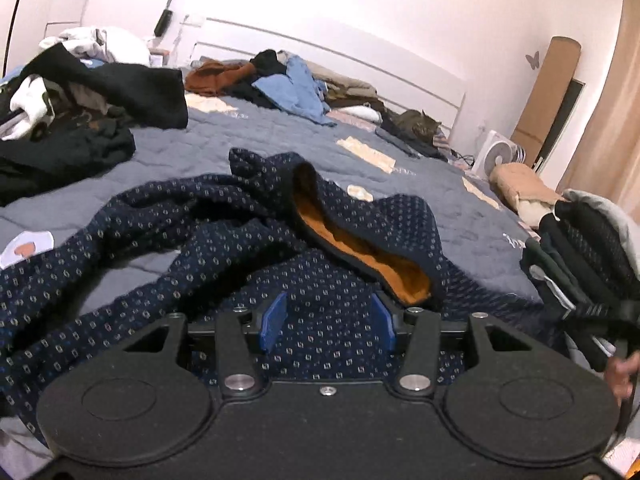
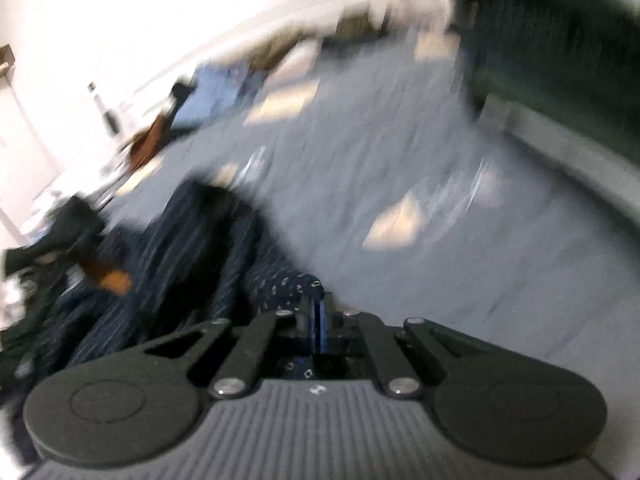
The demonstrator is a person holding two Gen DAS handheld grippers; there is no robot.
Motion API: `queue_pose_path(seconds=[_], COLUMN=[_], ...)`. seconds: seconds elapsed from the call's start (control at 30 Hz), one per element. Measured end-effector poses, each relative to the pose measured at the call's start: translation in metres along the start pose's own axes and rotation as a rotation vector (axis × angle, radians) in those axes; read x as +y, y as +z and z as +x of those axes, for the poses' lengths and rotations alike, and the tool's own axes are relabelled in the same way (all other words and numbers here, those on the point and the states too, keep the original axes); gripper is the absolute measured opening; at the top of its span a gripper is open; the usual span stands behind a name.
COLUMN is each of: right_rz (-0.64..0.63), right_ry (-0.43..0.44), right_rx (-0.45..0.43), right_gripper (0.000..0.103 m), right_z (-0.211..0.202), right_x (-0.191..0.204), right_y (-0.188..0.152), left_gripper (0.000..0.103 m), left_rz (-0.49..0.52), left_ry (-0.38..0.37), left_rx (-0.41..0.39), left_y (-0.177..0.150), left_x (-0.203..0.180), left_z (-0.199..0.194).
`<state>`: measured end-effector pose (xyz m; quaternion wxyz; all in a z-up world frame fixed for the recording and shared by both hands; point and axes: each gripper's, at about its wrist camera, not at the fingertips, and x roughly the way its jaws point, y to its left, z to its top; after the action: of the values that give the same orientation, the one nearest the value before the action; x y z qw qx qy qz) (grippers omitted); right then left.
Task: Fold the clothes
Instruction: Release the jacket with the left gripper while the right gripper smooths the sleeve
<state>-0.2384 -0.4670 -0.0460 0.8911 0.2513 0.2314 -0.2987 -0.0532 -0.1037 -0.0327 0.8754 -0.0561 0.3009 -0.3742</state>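
A navy garment (image 1: 224,224) with a small pale pattern and an orange lining (image 1: 360,248) lies crumpled on the blue-grey quilt (image 1: 192,148). My left gripper (image 1: 328,322) hovers low over it, blue pads apart, with cloth showing between and under them but not pressed. The right wrist view is smeared by motion. There the right gripper (image 2: 320,316) has its pads together, pinching an edge of the same navy garment (image 2: 288,284), which trails off to the left. A hand (image 1: 620,372) shows at the right edge of the left wrist view.
Dark and white clothes (image 1: 80,92) are heaped at the far left; brown, blue and beige ones (image 1: 288,80) lie by the headboard. A tabby cat (image 1: 420,128) rests at the far right. A stack of dark folded clothes (image 1: 580,240), a beige bundle (image 1: 520,188) and a fan (image 1: 498,156) are on the right.
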Motion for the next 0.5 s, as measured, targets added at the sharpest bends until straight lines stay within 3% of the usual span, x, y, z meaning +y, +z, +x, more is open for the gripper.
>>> queue_pose_path(seconds=[0.13, 0.23, 0.4, 0.5], right_rz=[-0.021, -0.039, -0.023, -0.064], right_ry=[-0.156, -0.208, -0.167, -0.069], right_rx=[-0.145, -0.139, -0.056, -0.007], right_gripper=[0.002, 0.003, 0.011, 0.038], right_z=[0.004, 0.025, 0.021, 0.001], right_x=[-0.016, -0.030, -0.031, -0.012], right_y=[0.030, 0.030, 0.022, 0.013], left_gripper=[0.047, 0.047, 0.047, 0.047], left_rz=[-0.006, 0.001, 0.006, 0.022], left_ry=[0.003, 0.011, 0.004, -0.016], left_rx=[-0.001, 0.013, 0.029, 0.034], left_y=[0.002, 0.001, 0.001, -0.001], left_x=[0.002, 0.004, 0.005, -0.001], left_z=[0.000, 0.003, 0.004, 0.004])
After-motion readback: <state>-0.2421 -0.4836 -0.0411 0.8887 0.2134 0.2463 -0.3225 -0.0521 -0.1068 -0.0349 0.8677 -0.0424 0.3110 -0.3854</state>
